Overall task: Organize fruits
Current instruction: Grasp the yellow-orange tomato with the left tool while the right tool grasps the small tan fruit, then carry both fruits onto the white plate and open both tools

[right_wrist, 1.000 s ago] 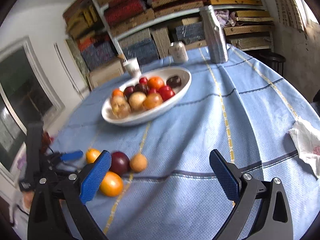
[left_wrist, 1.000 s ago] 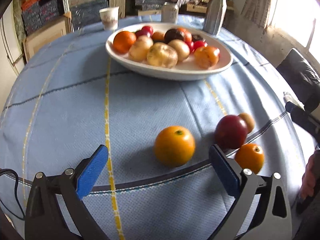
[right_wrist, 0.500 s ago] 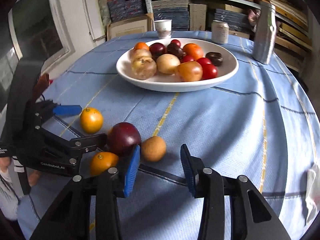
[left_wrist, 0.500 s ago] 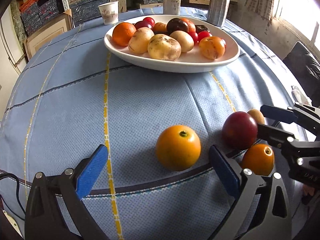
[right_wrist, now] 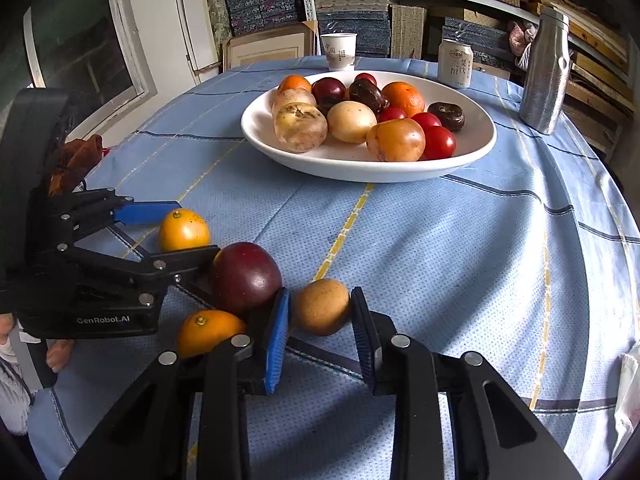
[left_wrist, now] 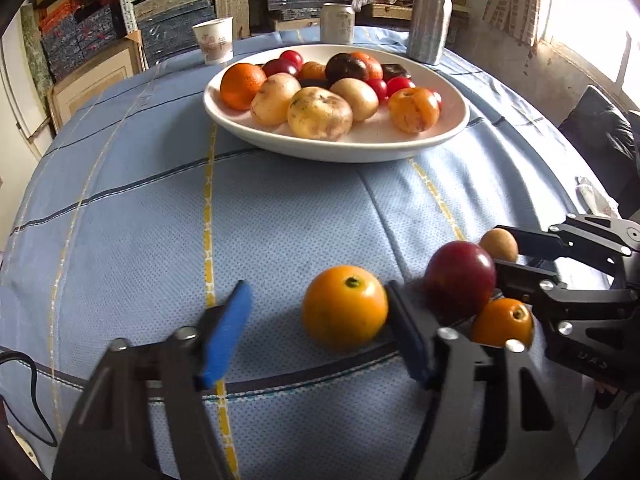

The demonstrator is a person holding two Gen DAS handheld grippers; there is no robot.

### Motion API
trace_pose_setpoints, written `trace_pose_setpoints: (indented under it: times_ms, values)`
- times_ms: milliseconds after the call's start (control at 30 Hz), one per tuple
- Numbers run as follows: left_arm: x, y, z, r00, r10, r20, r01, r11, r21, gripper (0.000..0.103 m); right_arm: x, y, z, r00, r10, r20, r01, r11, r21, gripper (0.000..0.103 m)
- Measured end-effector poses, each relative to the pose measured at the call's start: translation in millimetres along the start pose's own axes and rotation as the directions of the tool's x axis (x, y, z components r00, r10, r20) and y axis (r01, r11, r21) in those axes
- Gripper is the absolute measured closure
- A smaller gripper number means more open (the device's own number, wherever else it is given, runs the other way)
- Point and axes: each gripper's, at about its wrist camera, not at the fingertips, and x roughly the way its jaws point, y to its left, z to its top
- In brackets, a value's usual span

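Closing on the orange (left_wrist: 344,306), the left tool (left_wrist: 320,336) risks nudging the plum (left_wrist: 460,276) off the desk's near edge, while the brown fruit (right_wrist: 322,306) is clamped by the right tool (right_wrist: 320,336).

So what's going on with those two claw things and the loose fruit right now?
Right gripper shut on brown fruit. Left gripper closing around orange. Dark red fruit crowds both.
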Motion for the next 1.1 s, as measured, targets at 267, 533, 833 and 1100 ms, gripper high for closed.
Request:
trace_pose_setpoints:
  times_ms: [267, 533, 833, 1100]
  values:
    - [-7, -6, -3, 0.998, -0.066, 0.018, 0.066, 0.998, 0.004, 0.066, -1, -5, 0, 1.0, 0.019, 0.005, -0.019, 0.999, 0.025, 0.076]
    - [-13, -4, -3, 0.998, -0.05, 0.041, 0.051, 0.999, -0.013, 0.066, -14, -19, -4, 0.998, 0.042, 0.053, -0.047, 0.994, 0.097, 0.076]
    - [-76, -16, 46, 0.975, 0.047, 0.217, -0.059, 0.997, 0.047, 0.066, -79, -44, 28, 0.972, 0.04, 0.232, -0.082, 0.982, 0.171, 0.076]
    - [-67, -29, 109, 0.963, -0.039, 0.266, 0.048, 0.998, -0.028, 0.066, -109, -67, 107, 0.926, -0.041, 0.374, -0.04, 0.978, 0.205, 0.076]
